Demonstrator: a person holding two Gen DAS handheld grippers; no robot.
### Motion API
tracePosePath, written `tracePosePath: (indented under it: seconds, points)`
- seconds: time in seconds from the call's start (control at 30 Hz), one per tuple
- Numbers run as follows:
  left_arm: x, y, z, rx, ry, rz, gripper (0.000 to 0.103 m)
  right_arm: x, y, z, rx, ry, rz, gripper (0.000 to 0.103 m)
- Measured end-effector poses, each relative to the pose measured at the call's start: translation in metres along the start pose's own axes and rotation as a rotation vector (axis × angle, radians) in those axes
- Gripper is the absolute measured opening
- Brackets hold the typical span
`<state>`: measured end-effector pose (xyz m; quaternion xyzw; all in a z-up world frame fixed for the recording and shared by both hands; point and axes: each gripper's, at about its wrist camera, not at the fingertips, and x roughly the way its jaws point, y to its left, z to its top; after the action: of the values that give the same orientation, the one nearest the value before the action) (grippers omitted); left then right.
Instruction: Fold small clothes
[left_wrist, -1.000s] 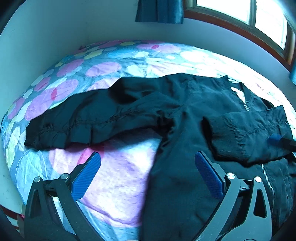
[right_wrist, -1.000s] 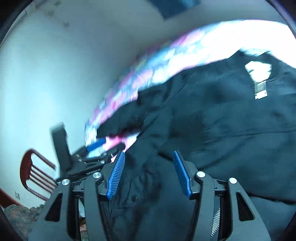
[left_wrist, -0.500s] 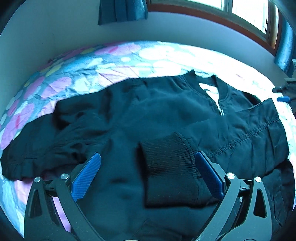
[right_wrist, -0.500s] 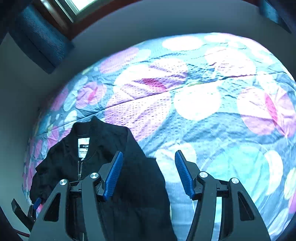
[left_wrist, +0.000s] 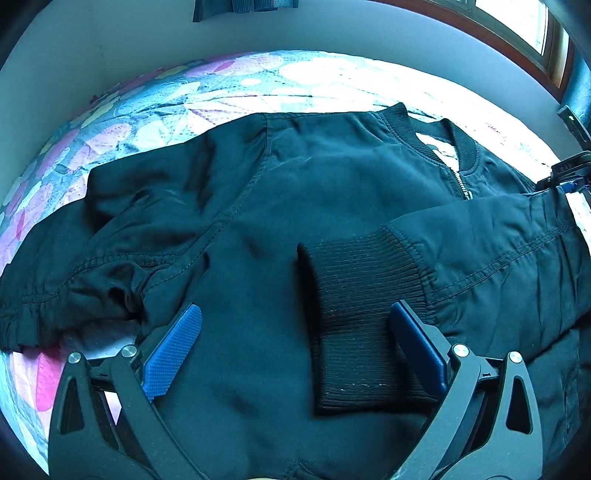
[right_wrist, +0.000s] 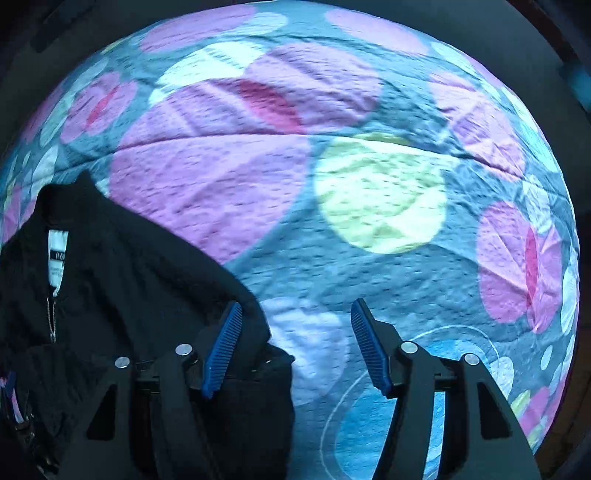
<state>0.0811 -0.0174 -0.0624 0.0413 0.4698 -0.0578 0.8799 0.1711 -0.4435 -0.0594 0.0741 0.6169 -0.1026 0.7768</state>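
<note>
We see the black jacket (left_wrist: 332, 192) spread on the bed (right_wrist: 369, 258), collar toward the wall-side edge, one sleeve folded across its front. Our left gripper (left_wrist: 295, 339) hangs released over the ribbed cuff (left_wrist: 362, 317). Our right gripper (right_wrist: 295, 343) is opening, nothing between its fingers.

Small black zip-front jacket (left_wrist: 332, 192), spread front-up on my dotted quilt (left_wrist: 207, 92).

Beneath me it lies flat, ribbed collar toward the quilt's far edge, zip closed below a white neck label (right_wrist: 57, 258). One sleeve is folded across the chest, its ribbed knit cuff (left_wrist: 362, 325) resting on the front panel; the other sleeve (left_wrist: 92, 266) stretches out sideways, rumpled, onto the quilt.
</note>
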Motion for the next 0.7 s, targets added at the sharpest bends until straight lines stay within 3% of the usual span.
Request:
tracePosePath:
  seconds: [0.13, 0.27, 0.37, 0.47, 0.5, 0.53, 0.57, 0.63, 0.7]
  points:
    - [0.002, -0.001, 0.002, 0.004, -0.001, 0.004, 0.101, 0.003, -0.032, -0.017, 0.113, -0.037, 0.207, 0.063]
    - [0.003, 0.001, 0.001, -0.001, 0.0, -0.003, 0.101, -0.002, -0.07, -0.051, 0.246, -0.113, 0.531, 0.064]
    - [0.003, 0.0, 0.001, 0.001, -0.002, 0.002, 0.101, 0.002, -0.089, -0.077, 0.295, -0.142, 0.702, 0.064]
    - [0.003, -0.001, 0.001, 0.001, -0.003, 0.005, 0.101, 0.01, -0.085, -0.09, 0.243, -0.119, 0.728, 0.063]
    - [0.003, -0.001, 0.001, 0.002, -0.004, 0.007, 0.101, 0.013, -0.08, -0.093, 0.228, -0.129, 0.693, 0.055]
    - [0.003, -0.002, 0.001, 0.003, -0.005, 0.006, 0.101, 0.014, -0.078, -0.095, 0.21, -0.147, 0.655, 0.024]
    - [0.003, -0.002, 0.001, 0.004, -0.005, 0.005, 0.101, 0.017, -0.078, -0.095, 0.214, -0.15, 0.661, 0.011]
    - [0.003, -0.003, 0.0, 0.01, -0.006, 0.014, 0.101, 0.023, -0.082, -0.089, 0.296, -0.156, 0.651, 0.012]
    - [0.004, -0.003, 0.0, 0.014, -0.006, 0.019, 0.101, 0.032, -0.089, -0.091, 0.33, -0.158, 0.696, 0.013]
